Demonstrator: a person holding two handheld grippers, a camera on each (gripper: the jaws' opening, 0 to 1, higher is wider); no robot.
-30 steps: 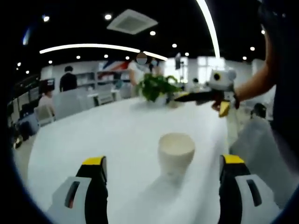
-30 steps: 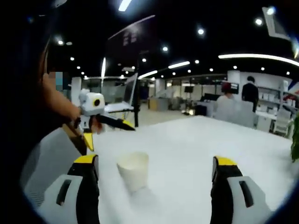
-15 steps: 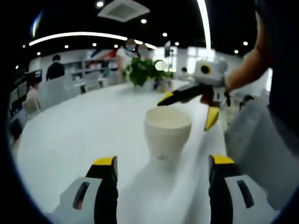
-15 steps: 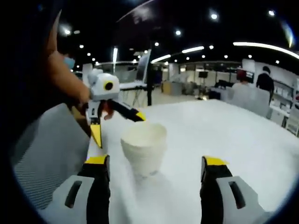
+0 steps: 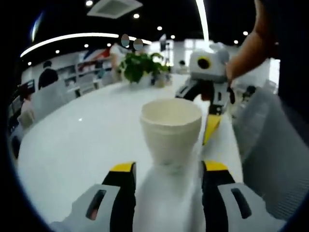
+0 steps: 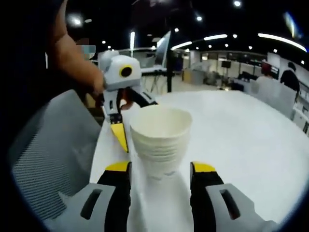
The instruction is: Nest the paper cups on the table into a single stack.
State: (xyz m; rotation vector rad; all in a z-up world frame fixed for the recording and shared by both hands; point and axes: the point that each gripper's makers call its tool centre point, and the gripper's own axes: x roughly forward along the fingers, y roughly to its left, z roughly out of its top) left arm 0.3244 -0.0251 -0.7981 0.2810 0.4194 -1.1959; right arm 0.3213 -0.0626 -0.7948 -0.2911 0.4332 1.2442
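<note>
A stack of white paper cups stands on the white table, its several rims showing one below another. My right gripper is open, and the stack's base sits between its yellow-tipped jaws with a small gap on each side. In the left gripper view the same cups stand just beyond my left gripper, which is open and astride the base. Each gripper faces the other across the cups: the right gripper shows behind them, and so does the left gripper, both held in a person's hand.
A grey mesh chair stands at the table's edge beside the cups, also the chair. A potted plant sits far back on the table. People and desks are in the distance.
Both grippers have come in close to the cups, which now look much larger. The jaws of both have narrowed around the base. The cups have not moved on the table.
</note>
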